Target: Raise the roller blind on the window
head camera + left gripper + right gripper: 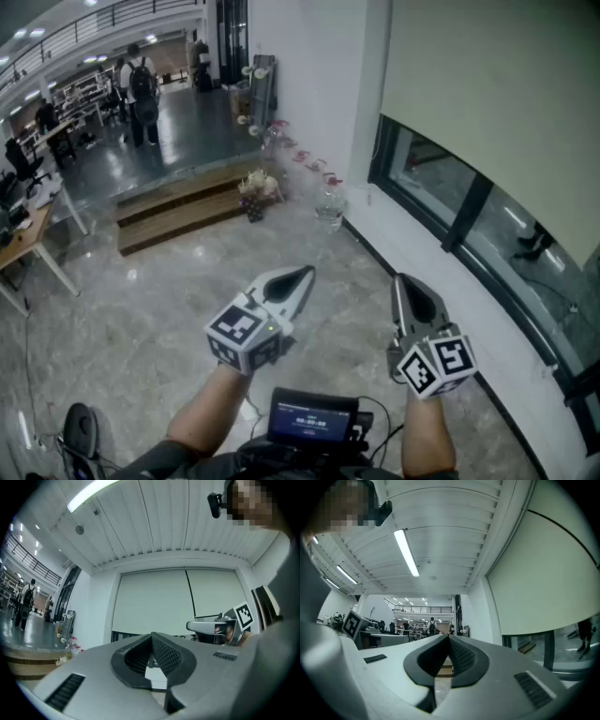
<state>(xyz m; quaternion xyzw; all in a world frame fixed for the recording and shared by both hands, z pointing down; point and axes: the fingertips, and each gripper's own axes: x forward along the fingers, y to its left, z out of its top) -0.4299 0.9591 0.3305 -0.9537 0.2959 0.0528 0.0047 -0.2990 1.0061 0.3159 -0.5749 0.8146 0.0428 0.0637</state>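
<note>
The pale roller blind [497, 94] hangs at the right over the upper part of the dark-framed window [487, 225], with glass bare below its lower edge. The blind [173, 599] fills the middle of the left gripper view, and the blind [543, 583] also takes up the right side of the right gripper view. My left gripper [305, 275] is shut and empty, held over the floor left of the window. My right gripper [401, 286] is shut too, nearer the window, holding nothing. Both tips meet: left gripper [151, 634], right gripper [447, 637]. No pull cord is visible.
A low white sill [441, 281] runs along under the window. Wooden steps [178, 206] with potted flowers [258, 192] and a glass jar [330, 206] lie ahead. A desk [28, 239] stands at the left. People [141, 89] stand far back. A small screen [314, 419] sits at my chest.
</note>
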